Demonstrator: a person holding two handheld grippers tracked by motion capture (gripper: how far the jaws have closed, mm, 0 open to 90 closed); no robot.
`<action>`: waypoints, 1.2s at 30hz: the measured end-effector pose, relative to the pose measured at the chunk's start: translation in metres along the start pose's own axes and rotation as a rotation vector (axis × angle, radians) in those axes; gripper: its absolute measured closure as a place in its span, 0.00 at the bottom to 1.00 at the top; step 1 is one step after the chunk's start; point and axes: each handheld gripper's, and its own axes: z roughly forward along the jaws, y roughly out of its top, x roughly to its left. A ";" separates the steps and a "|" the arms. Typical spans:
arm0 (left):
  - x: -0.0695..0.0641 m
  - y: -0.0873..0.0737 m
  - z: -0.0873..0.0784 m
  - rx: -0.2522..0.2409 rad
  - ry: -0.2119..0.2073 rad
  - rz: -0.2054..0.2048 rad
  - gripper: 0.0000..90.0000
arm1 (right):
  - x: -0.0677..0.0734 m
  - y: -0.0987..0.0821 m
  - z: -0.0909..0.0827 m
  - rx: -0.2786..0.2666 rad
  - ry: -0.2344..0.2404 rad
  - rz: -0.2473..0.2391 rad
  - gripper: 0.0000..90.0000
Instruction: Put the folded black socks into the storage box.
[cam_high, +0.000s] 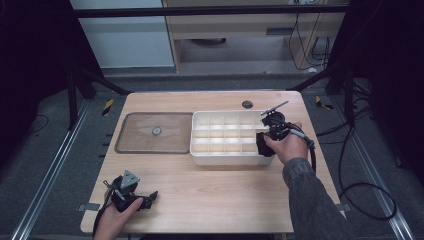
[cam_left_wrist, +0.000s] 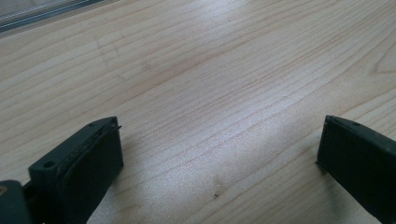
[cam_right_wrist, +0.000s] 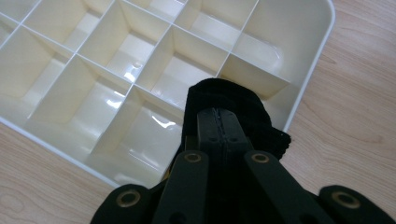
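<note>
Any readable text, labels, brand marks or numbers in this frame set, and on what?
None can be read.
The white divided tray is bare, with no print on its walls or dividers.
The clear lid beside it carries no label.
The wooden table shows only grain.
The black cloth in the right tool has no tag in sight.
The yellow-and-black floor tape is striped, without words.

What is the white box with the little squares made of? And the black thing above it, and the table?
The box looks like glossy cream plastic: its thin walls shine with light spots. The black thing, pinched in the right tool, seems soft cloth: it is matte with a fuzzy edge. The table looks like pale wood with grain lines, though it may be a printed surface.
</note>
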 end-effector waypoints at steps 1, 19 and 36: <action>0.000 0.000 0.000 0.000 0.000 0.000 0.00 | 0.000 0.000 0.000 0.000 -0.002 0.001 1.00; 0.000 0.000 0.000 0.001 -0.003 0.001 0.00 | -0.009 -0.005 0.014 0.032 -0.008 0.021 1.00; -0.001 0.000 0.000 0.000 -0.005 0.001 0.00 | -0.011 -0.014 0.027 0.047 0.019 0.051 1.00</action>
